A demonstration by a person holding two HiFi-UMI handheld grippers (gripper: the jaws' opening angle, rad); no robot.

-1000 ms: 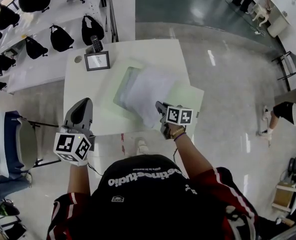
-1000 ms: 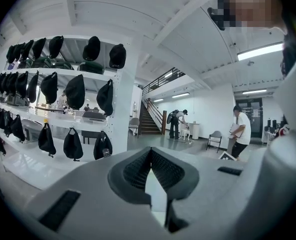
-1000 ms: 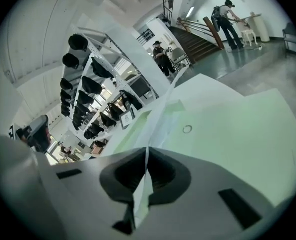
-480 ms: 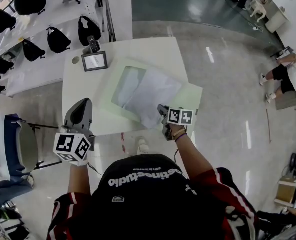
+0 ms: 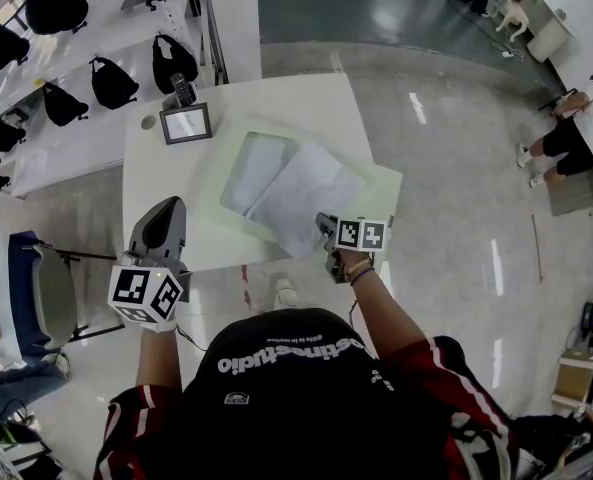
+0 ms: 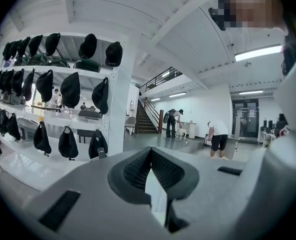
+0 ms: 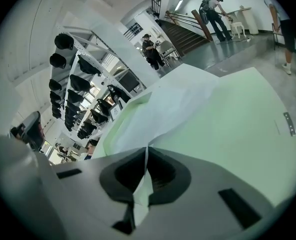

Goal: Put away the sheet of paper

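At the right gripper (image 5: pixel 321 220) (image 7: pixel 147 151): clamped tight on the near corner of the sheet of paper (image 5: pixel 301 193) (image 7: pixel 172 104), with the edge of that corner poking back between the pads. Tilted nose-down over the near edge of the table (image 5: pixel 276 103).

Ahead of those jaws: rest of the sheet, fanning out and away. Lies draped on the open pale green folder (image 5: pixel 376 193) (image 7: pixel 237 124), far end reaching the clear window at the folder's far-left part. Long axis roughly in line with the right gripper's pointing direction, slanting to its left. Bare green folder surface just beside the sheet on the gripper's right.

At the left gripper (image 5: pixel 168 208) (image 6: pixel 150 151): jaws together, nothing between the pads. Hangs near the table's near-left corner, well apart from sheet and folder, pointing roughly level past the table toward the racks of black bags.

Judgement: only the right hand in play, and nearer by far. Probably needs a push or slide straight ahead along the sheet's long axis to seat it in the folder. Risk of buckling, since held by one corner only.
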